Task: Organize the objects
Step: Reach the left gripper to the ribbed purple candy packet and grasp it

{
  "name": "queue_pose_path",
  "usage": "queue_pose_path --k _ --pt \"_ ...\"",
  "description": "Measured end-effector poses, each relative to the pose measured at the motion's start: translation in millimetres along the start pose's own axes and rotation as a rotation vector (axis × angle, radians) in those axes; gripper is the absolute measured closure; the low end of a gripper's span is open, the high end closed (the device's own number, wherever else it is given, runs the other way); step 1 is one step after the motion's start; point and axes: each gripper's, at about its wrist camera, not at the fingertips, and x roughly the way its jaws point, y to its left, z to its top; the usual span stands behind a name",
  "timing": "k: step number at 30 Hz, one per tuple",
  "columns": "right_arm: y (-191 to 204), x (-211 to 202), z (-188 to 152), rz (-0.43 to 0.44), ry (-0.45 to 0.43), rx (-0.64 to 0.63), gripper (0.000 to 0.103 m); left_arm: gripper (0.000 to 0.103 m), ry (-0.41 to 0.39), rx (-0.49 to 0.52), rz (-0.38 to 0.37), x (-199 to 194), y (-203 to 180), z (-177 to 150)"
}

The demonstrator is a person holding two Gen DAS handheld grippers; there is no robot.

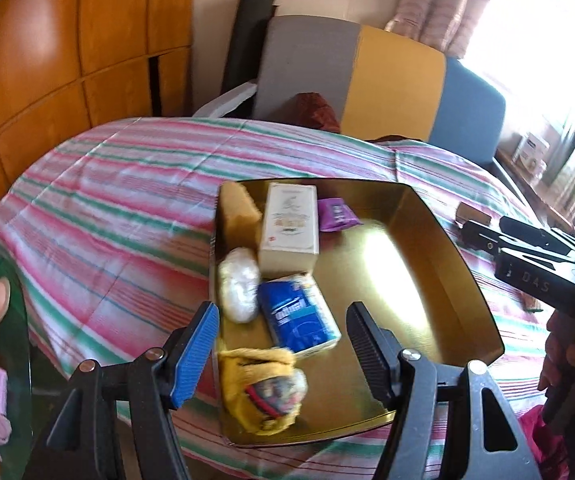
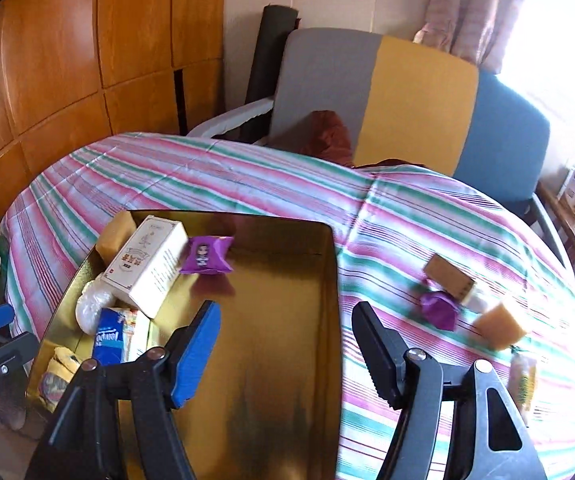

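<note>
Tray (image 2: 329, 280), gold, sits on the striped bedspread (image 2: 247, 168); its left edge holds a white box (image 2: 143, 268), blue packet (image 1: 299, 316) and yellow pouch (image 1: 259, 392). Left gripper (image 1: 283, 350): jaws apart, empty. Right gripper (image 2: 287, 350): jaws apart, empty. Purple packet (image 2: 439, 310) and brown block (image 2: 501, 326) lie near the bedspread's right edge.

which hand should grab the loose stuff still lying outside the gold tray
Right. Its open tongs face the purple packet and brown box on the bedspread beside the tray; the left tongs hover over the tray's filled side.
</note>
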Motion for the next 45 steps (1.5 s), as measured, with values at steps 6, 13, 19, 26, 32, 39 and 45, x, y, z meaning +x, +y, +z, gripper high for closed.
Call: queue_pose_path --k 6,13,19,26,32,39,45 --pt "-39 -17 -12 -0.040 -0.019 0.023 0.031 0.036 -0.001 0.080 -0.034 3 -36 16" --pt "-128 -20 -37 -0.168 0.026 0.092 0.030 0.042 0.030 0.195 -0.136 20 -95 38" --pt "-219 -17 -65 -0.290 0.056 0.202 0.028 0.048 0.083 0.251 -0.226 45 -156 60" --pt "-288 -12 -90 -0.262 0.066 0.473 0.028 0.056 0.202 0.284 -0.309 95 -227 83" --pt "-291 -16 -90 -0.224 0.058 0.504 0.028 0.049 0.326 0.347 -0.315 145 -275 84" --pt "-295 -22 -90 -0.203 0.026 0.558 0.027 0.031 0.364 0.425 -0.293 185 -313 85" --pt "-299 -23 -92 -0.183 0.022 0.590 0.027 0.030 0.364 0.446 -0.252 212 -327 94"
